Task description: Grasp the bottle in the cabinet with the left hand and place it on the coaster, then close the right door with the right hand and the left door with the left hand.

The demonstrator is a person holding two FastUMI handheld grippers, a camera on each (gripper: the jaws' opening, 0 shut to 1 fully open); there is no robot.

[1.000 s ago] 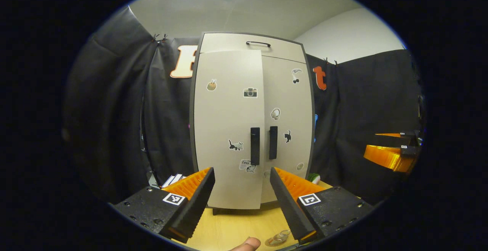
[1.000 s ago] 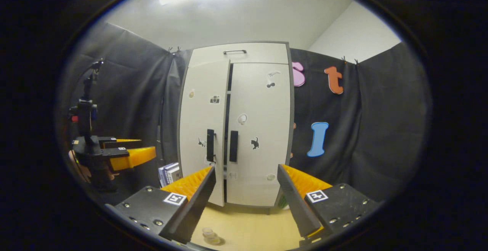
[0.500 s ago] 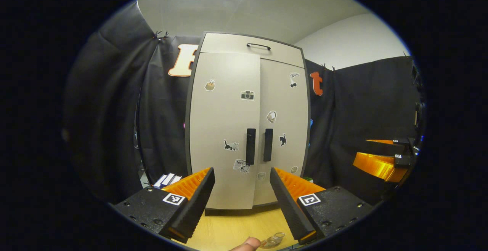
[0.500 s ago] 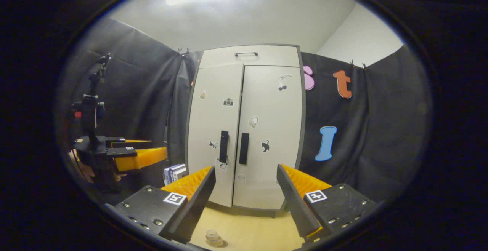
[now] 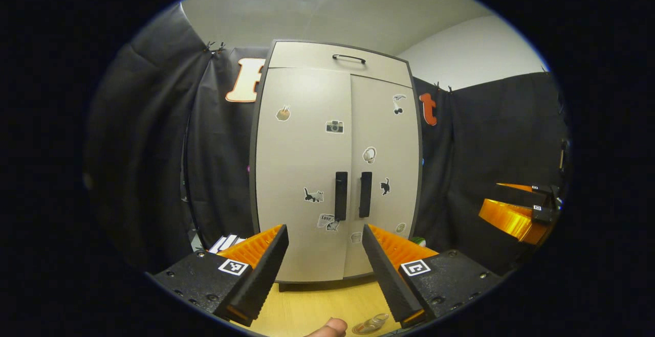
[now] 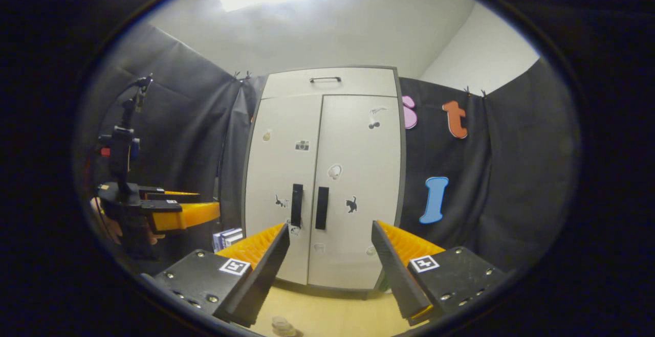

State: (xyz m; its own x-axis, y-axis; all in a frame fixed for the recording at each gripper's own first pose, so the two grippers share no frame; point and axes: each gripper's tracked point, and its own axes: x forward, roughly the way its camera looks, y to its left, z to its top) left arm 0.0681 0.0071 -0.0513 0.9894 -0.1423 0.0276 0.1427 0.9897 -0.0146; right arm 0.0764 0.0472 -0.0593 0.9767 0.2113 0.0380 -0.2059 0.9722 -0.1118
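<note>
Cabinet (image 5: 335,163): we see left door (image 5: 302,173) and right door (image 5: 386,168) flush, both shut
Left gripper (image 5: 325,268): released, jaws spread, holding nothing, back from the doors
Right gripper (image 6: 330,268): released, empty
Bottle (image 6: 280,325): we find it low on the wooden table (image 6: 337,314), near our grippers; coaster unclear

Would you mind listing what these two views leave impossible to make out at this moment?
- Cabinet interior: hidden by both shut doors in both views.
- Bottle and coaster: cut off at the bottom edge of the right gripper view; whether it sits on the coaster is unclear.
- Books: partly behind the right gripper's finger, too small to read.
- Green object: mostly hidden beside the cabinet.
</note>
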